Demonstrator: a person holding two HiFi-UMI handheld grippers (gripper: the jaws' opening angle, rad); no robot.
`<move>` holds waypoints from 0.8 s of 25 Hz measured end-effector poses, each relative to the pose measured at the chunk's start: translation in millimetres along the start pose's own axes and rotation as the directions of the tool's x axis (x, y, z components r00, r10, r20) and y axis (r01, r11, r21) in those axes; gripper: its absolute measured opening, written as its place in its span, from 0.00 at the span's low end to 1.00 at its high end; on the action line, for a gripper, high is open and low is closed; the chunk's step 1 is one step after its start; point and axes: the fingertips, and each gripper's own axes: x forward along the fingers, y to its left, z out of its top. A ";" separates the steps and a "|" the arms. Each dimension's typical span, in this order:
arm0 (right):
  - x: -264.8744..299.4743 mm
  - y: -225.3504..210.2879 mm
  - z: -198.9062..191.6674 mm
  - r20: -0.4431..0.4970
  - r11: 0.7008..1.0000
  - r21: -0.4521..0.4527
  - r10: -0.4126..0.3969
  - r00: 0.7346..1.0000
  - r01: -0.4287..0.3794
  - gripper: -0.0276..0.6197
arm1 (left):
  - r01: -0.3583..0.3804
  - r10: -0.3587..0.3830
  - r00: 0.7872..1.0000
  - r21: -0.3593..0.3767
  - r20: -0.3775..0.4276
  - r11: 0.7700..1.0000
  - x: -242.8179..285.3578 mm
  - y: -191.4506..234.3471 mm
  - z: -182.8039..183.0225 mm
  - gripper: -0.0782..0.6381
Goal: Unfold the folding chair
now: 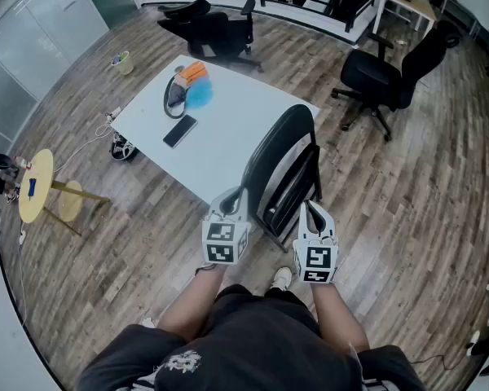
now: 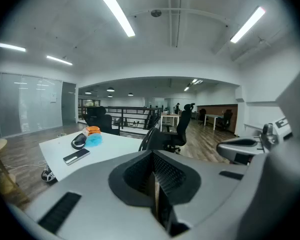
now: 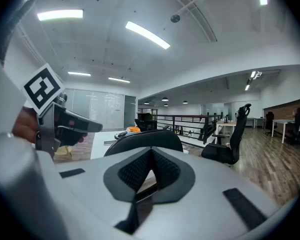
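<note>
The black folding chair (image 1: 281, 165) stands folded flat, leaning against the near edge of the white table (image 1: 228, 129). My left gripper (image 1: 232, 204) is shut and empty beside the chair's lower left edge. On the other side, my right gripper (image 1: 311, 212) is shut and empty next to the lower right frame. In the left gripper view the shut gripper (image 2: 154, 179) points past the folding chair's edge (image 2: 149, 136). The right gripper view has its shut gripper (image 3: 149, 176) aimed at the folding chair's curved backrest (image 3: 145, 140). I cannot tell whether either gripper touches the chair.
On the table lie a phone (image 1: 179, 131), headphones (image 1: 173, 96), a blue thing (image 1: 200, 96) and an orange object (image 1: 193, 72). Black office chairs stand at the far right (image 1: 391, 72) and beyond the table (image 1: 212, 27). A yellow round stool (image 1: 34, 186) is at the left.
</note>
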 end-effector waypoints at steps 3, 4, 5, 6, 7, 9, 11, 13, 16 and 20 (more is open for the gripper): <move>23.4 -13.9 -6.4 -0.019 1.000 0.008 -0.008 1.000 0.008 0.06 | 0.000 0.001 1.000 0.012 -0.023 1.000 28.4 7.3 4.5 0.12; 31.7 -17.4 -9.2 -0.027 1.000 0.009 -0.009 1.000 0.009 0.06 | 0.004 -0.004 1.000 0.015 -0.031 1.000 37.9 9.8 5.6 0.12; 40.2 -19.8 -12.2 -0.036 1.000 0.010 -0.010 0.999 0.011 0.06 | 0.009 -0.008 0.999 0.018 -0.039 1.000 46.7 12.7 6.7 0.12; 48.6 -21.1 -15.5 -0.048 1.000 0.012 -0.011 0.999 0.012 0.07 | 0.012 -0.011 0.999 0.022 -0.047 1.000 54.8 16.2 7.9 0.12; 56.8 -21.7 -18.8 -0.062 1.000 0.015 -0.013 0.998 0.014 0.07 | 0.017 -0.015 0.998 0.028 -0.057 0.999 62.3 19.6 8.7 0.12; 73.4 -23.1 -25.5 -0.094 0.999 0.026 -0.023 0.995 0.026 0.07 | 0.049 -0.045 0.995 0.036 -0.090 0.998 78.4 23.0 8.3 0.23; 91.9 -26.7 -37.7 -0.140 0.998 0.037 -0.041 0.989 0.046 0.09 | 0.108 -0.103 0.986 0.032 -0.130 0.994 95.9 21.9 5.4 0.34; 110.6 -31.2 -52.5 -0.193 0.995 0.069 -0.058 0.980 0.073 0.23 | 0.166 -0.158 0.971 0.035 -0.181 0.985 112.2 20.0 -1.1 0.41; 136.7 -36.0 -80.2 -0.294 0.981 0.152 -0.072 0.953 0.121 0.34 | 0.231 -0.216 0.945 0.035 -0.247 0.972 132.5 20.7 -10.1 0.45; 178.1 -38.2 -126.2 -0.441 0.942 0.271 -0.064 0.895 0.200 0.44 | 0.331 -0.315 0.905 0.007 -0.285 0.944 158.5 20.3 -11.7 0.46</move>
